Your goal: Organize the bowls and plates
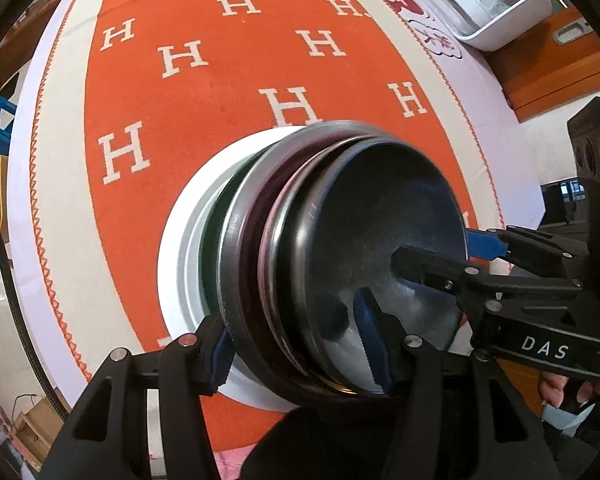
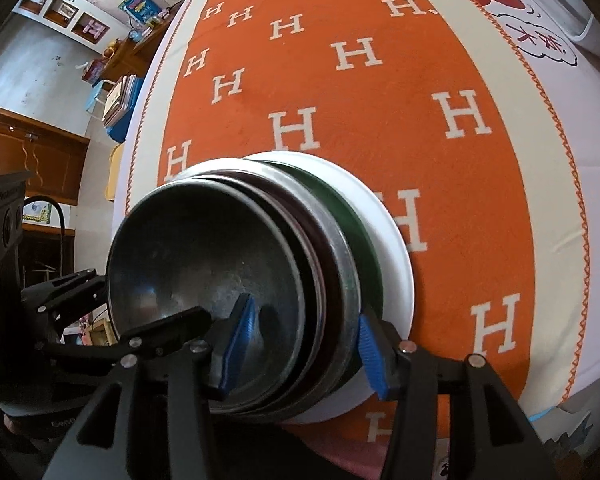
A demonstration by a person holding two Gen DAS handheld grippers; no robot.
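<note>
Left wrist view: a stack [image 1: 300,248] of nested dishes is seen at centre frame, a steel bowl [image 1: 380,240] on top, darker plates beneath, a white plate [image 1: 180,248] at the bottom on the orange cloth [image 1: 220,92]. The left gripper [image 1: 300,344] is straddled over the stack's near rim at lower centre, one blue pad inside the bowl, the other outside the rims; the jaws are set half spread, and whether the pads are pressed onto the rims cannot be told. At right, the right gripper [image 1: 460,248] is seen reaching over the far rim. A white box [image 1: 484,4] is left at upper right.

Right wrist view: the same stack [image 2: 260,280] is shown at lower centre. The right gripper [image 2: 304,348] is placed across its rim, one pad in the bowl [image 2: 204,260], one beside the white plate [image 2: 392,248]; the jaws are half spread, a firm pinch cannot be confirmed. The left gripper [image 2: 100,312] is caught at lower left.

Progress: the stacking is judged largely done, with no loose dishes seen on the cloth. Only squaring up the tilted rims, or moving the stack, appears to be left.
</note>
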